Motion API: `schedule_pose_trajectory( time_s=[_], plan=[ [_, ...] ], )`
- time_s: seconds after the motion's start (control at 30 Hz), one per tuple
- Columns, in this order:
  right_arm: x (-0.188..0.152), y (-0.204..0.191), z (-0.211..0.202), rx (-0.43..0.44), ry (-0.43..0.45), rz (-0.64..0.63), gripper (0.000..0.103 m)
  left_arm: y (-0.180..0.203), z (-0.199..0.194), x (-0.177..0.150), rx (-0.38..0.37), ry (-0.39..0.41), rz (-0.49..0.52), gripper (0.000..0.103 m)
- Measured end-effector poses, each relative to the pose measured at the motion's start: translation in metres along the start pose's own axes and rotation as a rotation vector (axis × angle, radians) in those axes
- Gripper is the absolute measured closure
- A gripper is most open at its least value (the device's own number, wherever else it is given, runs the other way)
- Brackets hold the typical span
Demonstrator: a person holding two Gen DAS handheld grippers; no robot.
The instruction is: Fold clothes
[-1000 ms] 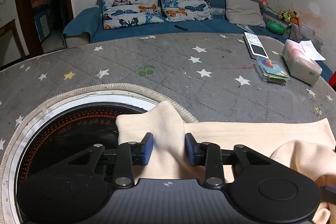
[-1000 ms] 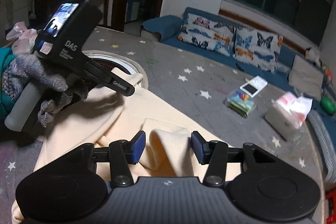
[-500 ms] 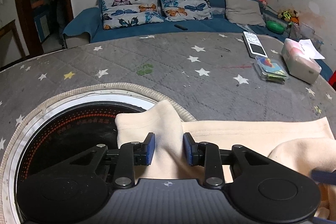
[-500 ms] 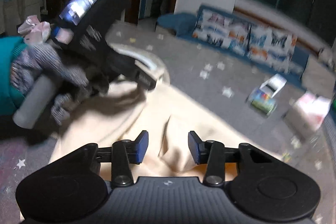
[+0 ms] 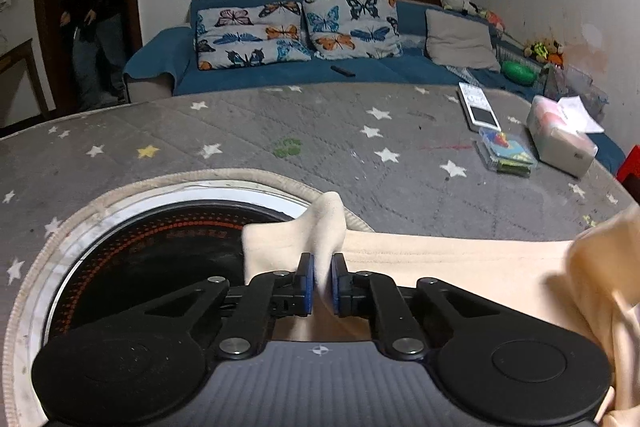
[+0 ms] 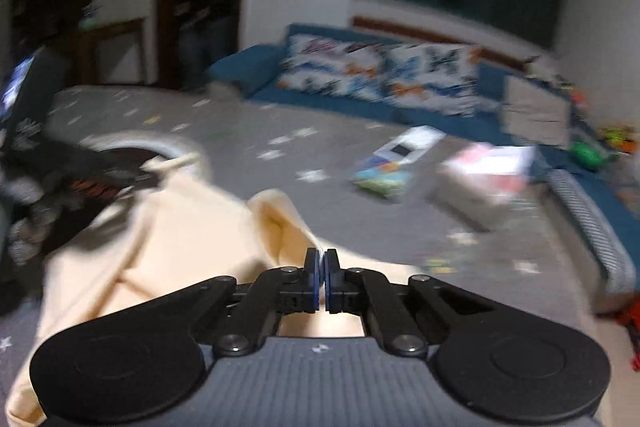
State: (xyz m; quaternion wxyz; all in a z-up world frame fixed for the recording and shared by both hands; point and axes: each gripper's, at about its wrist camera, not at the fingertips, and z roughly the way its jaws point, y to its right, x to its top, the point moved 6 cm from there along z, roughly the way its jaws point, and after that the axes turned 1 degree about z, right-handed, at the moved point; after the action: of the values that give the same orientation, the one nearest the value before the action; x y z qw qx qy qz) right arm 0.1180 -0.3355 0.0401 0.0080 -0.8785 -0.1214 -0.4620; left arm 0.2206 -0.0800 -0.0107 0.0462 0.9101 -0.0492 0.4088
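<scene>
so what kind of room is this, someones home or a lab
Most likely a home living room: a blue sofa with butterfly pillows runs along the wall, soft toys sit in the corner, and a star-patterned gray cover lies on the table.

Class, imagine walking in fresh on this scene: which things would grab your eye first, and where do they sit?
First, the cream garment spread over the star-patterned grey mat, pinched at both ends by the left tongs and right tongs. Next, the black disc set into the mat at near left. Behind, butterfly cushions line a blue sofa.
</scene>
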Motion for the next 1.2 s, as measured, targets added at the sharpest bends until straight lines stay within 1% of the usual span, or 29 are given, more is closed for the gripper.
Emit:
schedule_pose_trajectory(
  time_s=[0.03, 0.23, 0.3, 0.33, 0.4, 0.47, 0.5, 0.6, 0.7, 0.73, 0.77, 0.83, 0.87, 0.9, 0.97, 1.03, 1.07, 1.1, 1.13, 1.2],
  plan=[
    [0.0, 0.014, -0.008, -0.034, 0.008, 0.017, 0.101, -0.002, -0.005, 0.0, 0.004, 0.009, -0.004, 0.095],
    [-0.023, 0.093, -0.052, -0.231, 0.017, 0.118, 0.101, -0.018, -0.04, 0.001, 0.017, 0.066, -0.033, 0.095],
    [-0.034, 0.115, -0.059, -0.275, 0.006, 0.165, 0.101, -0.024, -0.051, 0.0, 0.022, 0.081, -0.046, 0.095],
    [-0.04, 0.122, -0.062, -0.282, -0.004, 0.184, 0.101, -0.026, -0.054, -0.001, 0.024, 0.082, -0.051, 0.095],
    [-0.048, 0.129, -0.065, -0.278, -0.022, 0.206, 0.101, -0.03, -0.059, -0.002, 0.027, 0.084, -0.059, 0.095],
    [-0.053, 0.122, -0.064, -0.245, -0.03, 0.197, 0.1, -0.03, -0.064, -0.003, 0.032, 0.093, -0.06, 0.095],
    [-0.054, 0.116, -0.063, -0.223, -0.032, 0.192, 0.1, -0.03, -0.066, -0.003, 0.035, 0.097, -0.061, 0.095],
    [-0.054, 0.088, -0.049, -0.115, -0.047, 0.152, 0.096, -0.031, -0.074, -0.004, 0.044, 0.111, -0.064, 0.096],
    [-0.055, 0.055, -0.03, -0.035, -0.076, 0.072, 0.086, -0.032, -0.081, -0.005, 0.052, 0.124, -0.068, 0.096],
    [-0.055, 0.044, -0.022, -0.012, -0.085, 0.053, 0.077, -0.035, -0.086, -0.006, 0.053, 0.132, -0.076, 0.096],
    [-0.055, 0.034, -0.014, 0.011, -0.094, 0.033, 0.072, -0.038, -0.09, -0.006, 0.054, 0.139, -0.085, 0.096],
    [-0.055, 0.015, -0.003, 0.045, -0.101, -0.008, 0.072, -0.045, -0.099, -0.008, 0.058, 0.15, -0.105, 0.096],
    [-0.055, 0.007, 0.002, 0.054, -0.103, -0.028, 0.068, -0.049, -0.104, -0.009, 0.06, 0.155, -0.114, 0.096],
    [-0.055, 0.001, 0.007, 0.055, -0.104, -0.046, 0.066, -0.052, -0.108, -0.01, 0.062, 0.16, -0.121, 0.096],
    [-0.053, -0.005, 0.014, 0.032, -0.098, -0.072, 0.067, -0.06, -0.117, -0.013, 0.067, 0.171, -0.136, 0.096],
    [-0.051, -0.005, 0.023, 0.029, -0.1, -0.067, 0.07, -0.068, -0.126, -0.016, 0.073, 0.183, -0.155, 0.096],
    [-0.051, -0.003, 0.024, 0.027, -0.104, -0.06, 0.081, -0.072, -0.131, -0.018, 0.077, 0.189, -0.164, 0.096],
    [-0.051, -0.001, 0.026, 0.02, -0.108, -0.054, 0.089, -0.076, -0.135, -0.019, 0.081, 0.193, -0.173, 0.096],
    [-0.051, 0.002, 0.026, 0.013, -0.107, -0.045, 0.094, -0.08, -0.139, -0.021, 0.087, 0.197, -0.182, 0.096],
    [-0.047, 0.013, 0.017, -0.011, -0.079, -0.026, 0.096, -0.09, -0.147, -0.025, 0.1, 0.205, -0.2, 0.096]
  ],
)
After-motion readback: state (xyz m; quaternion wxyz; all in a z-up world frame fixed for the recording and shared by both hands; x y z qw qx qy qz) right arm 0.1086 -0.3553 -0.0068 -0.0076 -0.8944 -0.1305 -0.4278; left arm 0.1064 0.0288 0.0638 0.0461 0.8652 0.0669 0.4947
